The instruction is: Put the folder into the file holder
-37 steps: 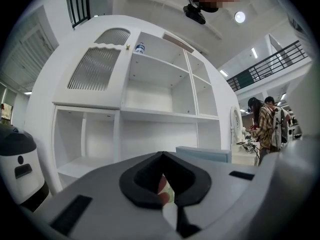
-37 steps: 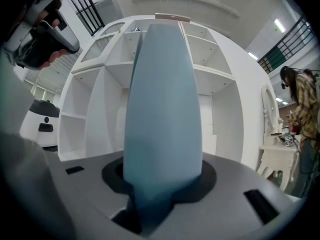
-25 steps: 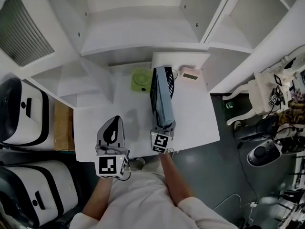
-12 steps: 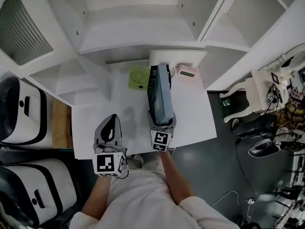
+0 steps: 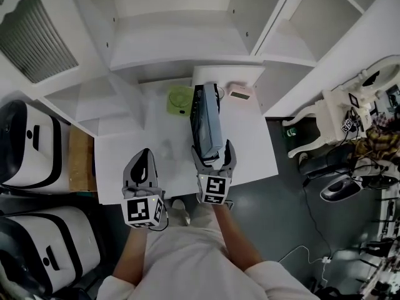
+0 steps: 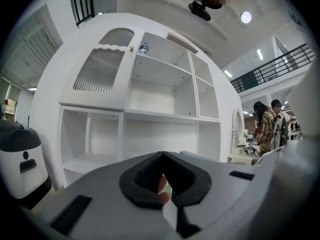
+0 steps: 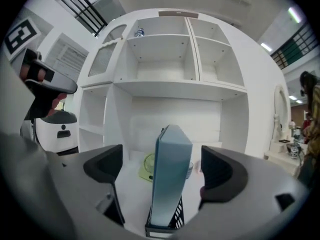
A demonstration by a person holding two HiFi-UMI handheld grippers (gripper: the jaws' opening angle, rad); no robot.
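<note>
Blue folder (image 5: 205, 119) stands upright in the black file holder (image 7: 176, 218) on a white table (image 5: 250, 149).
The right gripper (image 5: 213, 150) is opening, jaws either side of the folder without touching it; the left gripper (image 5: 144, 160), jaws together and empty, hovers over bare tabletop near the front edge.

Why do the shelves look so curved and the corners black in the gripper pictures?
Left gripper view: the wide-angle lens bows the shelf unit and blackens the corners. Right gripper view: same bowing, folder looks fairly sharp. Head view: the unit splays outward.

A white shelving unit (image 5: 181, 36) backs the white table (image 5: 250, 149) over dark grey floor (image 5: 281, 217).
</note>
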